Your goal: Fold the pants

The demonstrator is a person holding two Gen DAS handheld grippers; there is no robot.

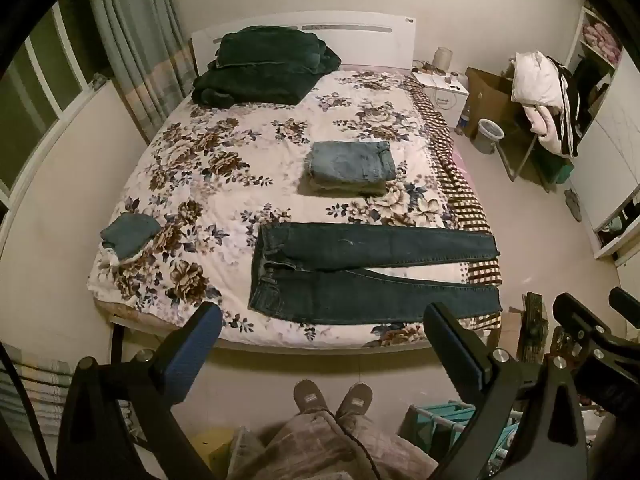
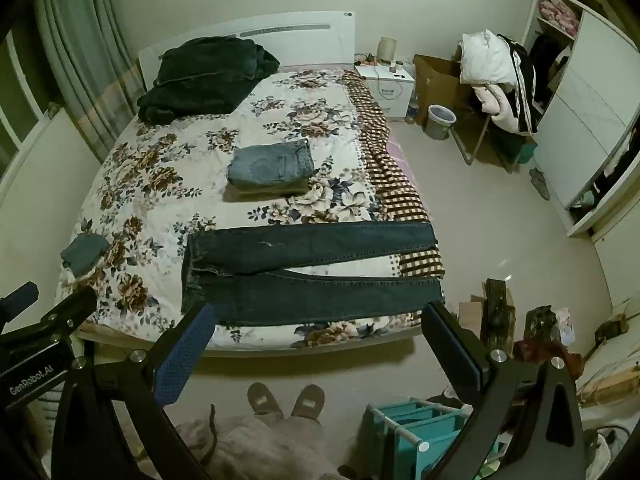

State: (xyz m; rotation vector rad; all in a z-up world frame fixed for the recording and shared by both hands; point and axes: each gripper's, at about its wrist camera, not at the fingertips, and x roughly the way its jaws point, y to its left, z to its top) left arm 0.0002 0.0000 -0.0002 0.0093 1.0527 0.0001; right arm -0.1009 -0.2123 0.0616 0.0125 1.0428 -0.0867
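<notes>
The left wrist view shows the right tool (image 1: 592,304) intruding at its lower right edge, its jaws too cropped to judge there, while the right wrist view shows the left tool's (image 2: 44,300) body at its lower left, marked with white lettering, and takes in more of the floor to the right, with a teal rack (image 2: 404,428) by the feet. Both views look down over the bed (image 1: 200,184) from beyond its near edge. At the far left corner lies a heap of dark green bedding (image 1: 256,64); by the near left edge sits a small folded teal garment (image 1: 130,234); in the middle, toward the right edge, rests a stack of folded light jeans (image 1: 352,166). The dark jeans (image 1: 372,270) lie flat along the near edge, long axis running left to right: waistband toward the middle of the bed, both legs pointing at the right edge, hems reaching the checked blanket (image 1: 460,196) that drapes that side. The two legs part slightly toward the hems. The left tool (image 1: 322,324) hangs above the near edge with its fingers wide apart, holding nothing; the right tool (image 2: 320,322) stands likewise spread and holds nothing, clear of the cloth. The person's slippers (image 1: 332,396) show below on the floor.
</notes>
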